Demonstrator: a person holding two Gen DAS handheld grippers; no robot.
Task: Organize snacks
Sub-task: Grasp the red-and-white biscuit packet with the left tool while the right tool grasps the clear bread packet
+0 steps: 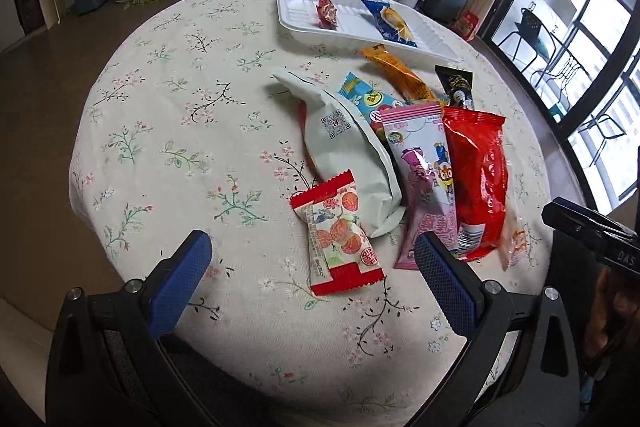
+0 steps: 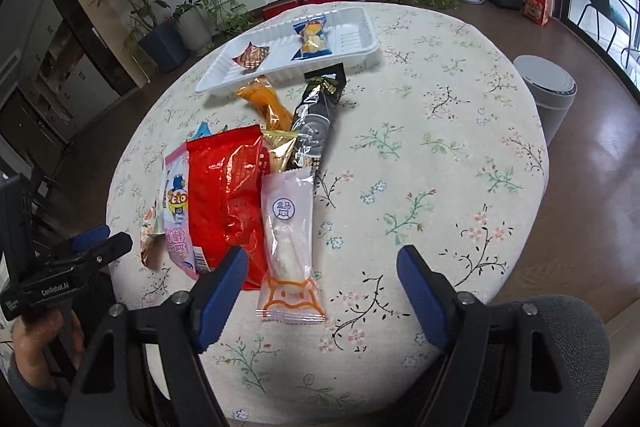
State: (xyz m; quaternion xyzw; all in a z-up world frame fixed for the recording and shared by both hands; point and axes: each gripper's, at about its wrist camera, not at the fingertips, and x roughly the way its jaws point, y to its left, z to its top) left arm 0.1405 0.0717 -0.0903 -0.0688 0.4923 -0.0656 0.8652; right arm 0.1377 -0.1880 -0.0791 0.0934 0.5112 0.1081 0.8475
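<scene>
On the round floral-cloth counter [image 1: 168,131] a pile of snack packets lies at centre, with a white plastic tray [image 1: 432,45] beyond it at twelve o'clock holding a small red candy [image 1: 327,11] and a blue-wrapped pastry [image 1: 394,23]. The left gripper [image 1: 316,259] hangs wide, nothing pressed — the red-and-white peach-print packet [image 1: 340,239] lies between its fingers, long axis running from eleven to five o'clock. The right gripper [image 2: 322,273] also stands wide and empty, over a clear white roll packet [image 2: 289,247] whose long axis runs twelve to six, beside a red bag [image 2: 228,195].
</scene>
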